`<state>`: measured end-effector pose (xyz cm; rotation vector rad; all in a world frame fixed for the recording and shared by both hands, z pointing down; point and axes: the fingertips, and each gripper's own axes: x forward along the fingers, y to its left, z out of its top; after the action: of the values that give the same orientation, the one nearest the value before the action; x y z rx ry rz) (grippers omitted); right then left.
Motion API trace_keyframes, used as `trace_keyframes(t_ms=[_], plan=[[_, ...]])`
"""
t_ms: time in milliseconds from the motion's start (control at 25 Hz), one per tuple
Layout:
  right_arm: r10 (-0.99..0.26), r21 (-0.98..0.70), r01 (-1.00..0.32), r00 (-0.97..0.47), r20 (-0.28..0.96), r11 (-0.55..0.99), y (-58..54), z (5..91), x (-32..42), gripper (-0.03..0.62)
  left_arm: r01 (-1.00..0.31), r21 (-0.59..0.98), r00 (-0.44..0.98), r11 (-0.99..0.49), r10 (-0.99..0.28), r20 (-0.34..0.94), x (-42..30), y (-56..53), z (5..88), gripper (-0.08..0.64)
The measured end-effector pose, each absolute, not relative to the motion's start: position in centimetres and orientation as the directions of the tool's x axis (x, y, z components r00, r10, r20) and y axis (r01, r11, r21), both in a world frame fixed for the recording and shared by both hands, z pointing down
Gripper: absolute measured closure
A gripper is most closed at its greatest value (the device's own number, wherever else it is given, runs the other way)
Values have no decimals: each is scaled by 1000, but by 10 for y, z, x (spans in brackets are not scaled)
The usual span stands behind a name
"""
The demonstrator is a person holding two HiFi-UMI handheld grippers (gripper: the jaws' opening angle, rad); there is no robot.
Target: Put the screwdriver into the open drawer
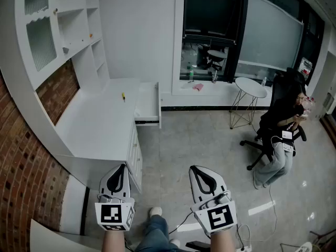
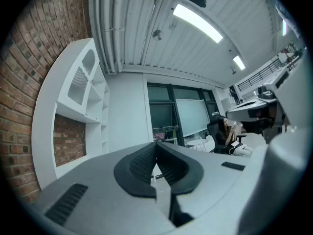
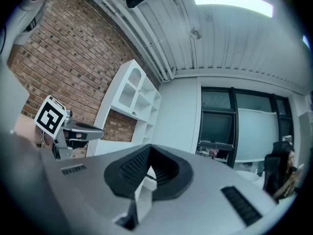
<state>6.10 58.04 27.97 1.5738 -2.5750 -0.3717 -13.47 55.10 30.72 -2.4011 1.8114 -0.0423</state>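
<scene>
The screwdriver (image 1: pixel 123 95) lies on the counter (image 1: pixel 97 125) well ahead of the left gripper (image 1: pixel 123 167) and right gripper (image 1: pixel 192 169), both clenched empty.

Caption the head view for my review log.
Before pickup: left gripper and right gripper shut; screwdriver on counter beside open drawer.

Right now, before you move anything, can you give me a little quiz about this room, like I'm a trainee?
1. True or false: the screwdriver is already inside the open drawer.
2. What does the left hand-held gripper hold? A) the screwdriver B) nothing C) a cup
3. In the head view, on which side of the open drawer does the screwdriver lie?

Key:
1. False. It lies on the white counter.
2. B. Its jaws are shut with nothing between them.
3. Left.
</scene>
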Motion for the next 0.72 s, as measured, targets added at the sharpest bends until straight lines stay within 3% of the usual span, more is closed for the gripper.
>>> trace_keyframes(t_ms=[720], plan=[[-894, 274, -859, -447, 9, 432, 393, 276, 44, 581, -961, -26, 278, -277, -960, -44, -152, 354, 318, 546]])
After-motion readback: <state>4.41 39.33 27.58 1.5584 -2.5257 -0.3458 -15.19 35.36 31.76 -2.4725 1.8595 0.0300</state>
